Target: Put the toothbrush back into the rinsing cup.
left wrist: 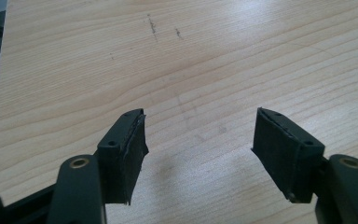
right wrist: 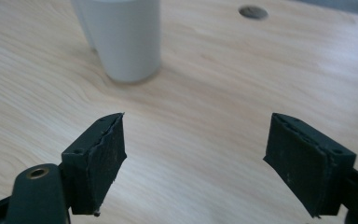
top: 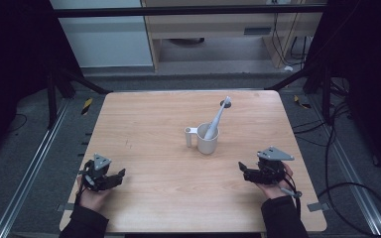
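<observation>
We are holding both tools wide apart, left tool (top: 120, 174) and right tool (top: 242, 168), low in the frame. The white mug (top: 207, 138) with a toothbrush (top: 218, 118) is standing mid-table (top: 144, 124); reach slowly.

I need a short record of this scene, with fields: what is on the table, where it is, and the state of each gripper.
table: wooden top, with a small round hole toward the far edge
mug: white, upright near the middle, handle toward the left
toothbrush: pale, standing in the mug, leaning toward the far right
left gripper: near the front left, open, holding nothing
right gripper: near the front right, open, holding nothing, pointing toward the mug
contact: both grippers apart from the mug
</observation>
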{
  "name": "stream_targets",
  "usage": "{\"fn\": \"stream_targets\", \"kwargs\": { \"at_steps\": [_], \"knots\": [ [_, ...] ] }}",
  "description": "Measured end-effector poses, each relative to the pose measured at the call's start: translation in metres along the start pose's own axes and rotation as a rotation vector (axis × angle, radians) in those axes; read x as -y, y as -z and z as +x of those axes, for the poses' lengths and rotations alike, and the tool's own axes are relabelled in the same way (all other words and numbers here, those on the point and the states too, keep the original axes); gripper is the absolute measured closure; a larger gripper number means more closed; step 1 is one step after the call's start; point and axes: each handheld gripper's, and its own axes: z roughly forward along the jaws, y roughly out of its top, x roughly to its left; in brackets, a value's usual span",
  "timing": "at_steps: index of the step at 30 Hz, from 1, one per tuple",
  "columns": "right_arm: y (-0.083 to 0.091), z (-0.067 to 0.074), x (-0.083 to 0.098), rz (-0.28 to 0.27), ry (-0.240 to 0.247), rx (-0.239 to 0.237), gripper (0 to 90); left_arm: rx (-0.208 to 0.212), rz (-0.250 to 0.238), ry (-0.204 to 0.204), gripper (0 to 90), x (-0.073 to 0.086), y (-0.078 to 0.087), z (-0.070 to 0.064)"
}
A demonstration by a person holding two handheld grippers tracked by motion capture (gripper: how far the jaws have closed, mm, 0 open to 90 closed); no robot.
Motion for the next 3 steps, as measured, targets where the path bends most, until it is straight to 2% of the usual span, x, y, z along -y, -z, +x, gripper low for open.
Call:
{"fn": "stream_targets", "kwargs": {
  "at_steps": [3],
  "knots": [
    [0.0027,-0.0094,0.0104,0.028,-0.023,0.021,18.6,-0.007,0.006,-0.002,32.4,0.0006,-0.0013,0.0014]
  ]
}}
